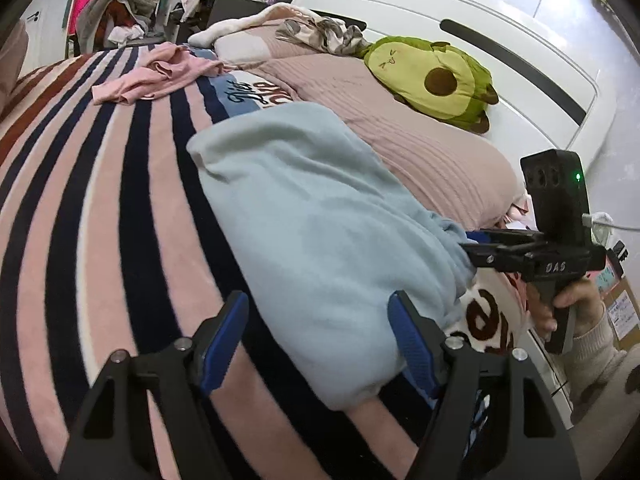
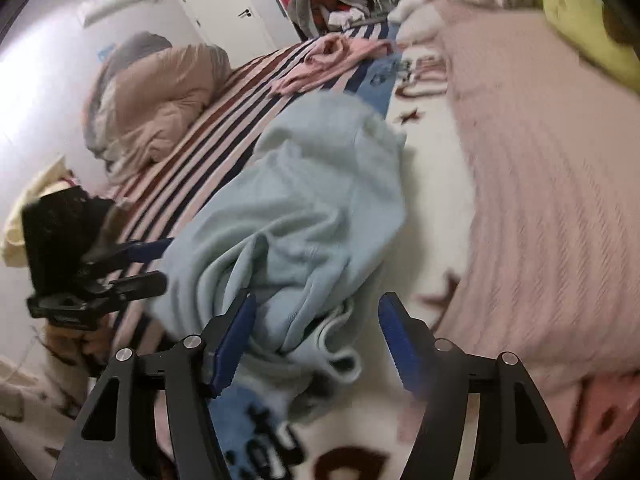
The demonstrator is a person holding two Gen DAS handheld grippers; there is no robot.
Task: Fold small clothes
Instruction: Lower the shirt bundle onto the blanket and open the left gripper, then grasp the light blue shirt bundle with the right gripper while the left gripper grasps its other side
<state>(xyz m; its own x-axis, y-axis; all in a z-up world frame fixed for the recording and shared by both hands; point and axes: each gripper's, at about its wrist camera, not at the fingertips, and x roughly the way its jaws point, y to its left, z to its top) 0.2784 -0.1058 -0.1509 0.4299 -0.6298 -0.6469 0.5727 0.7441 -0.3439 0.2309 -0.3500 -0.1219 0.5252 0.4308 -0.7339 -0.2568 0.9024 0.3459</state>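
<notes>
A light blue garment (image 1: 312, 220) lies in a long fold on the striped blanket (image 1: 100, 208). It also shows in the right wrist view (image 2: 304, 208), bunched near the camera. My left gripper (image 1: 318, 336) is open, its blue pads either side of the garment's near end. My right gripper (image 2: 316, 340) is open over the bunched end; in the left wrist view (image 1: 476, 246) its fingers reach the garment's right edge. A pink garment (image 1: 156, 76) lies crumpled farther up the bed, also in the right wrist view (image 2: 324, 64).
A pink ribbed cover (image 1: 420, 148) and an avocado plush (image 1: 436, 80) lie along the white headboard (image 1: 480, 32). A beige duvet heap (image 2: 156, 96) sits at the bed's left side. Cluttered shelves and clothes (image 1: 116, 12) stand beyond the bed.
</notes>
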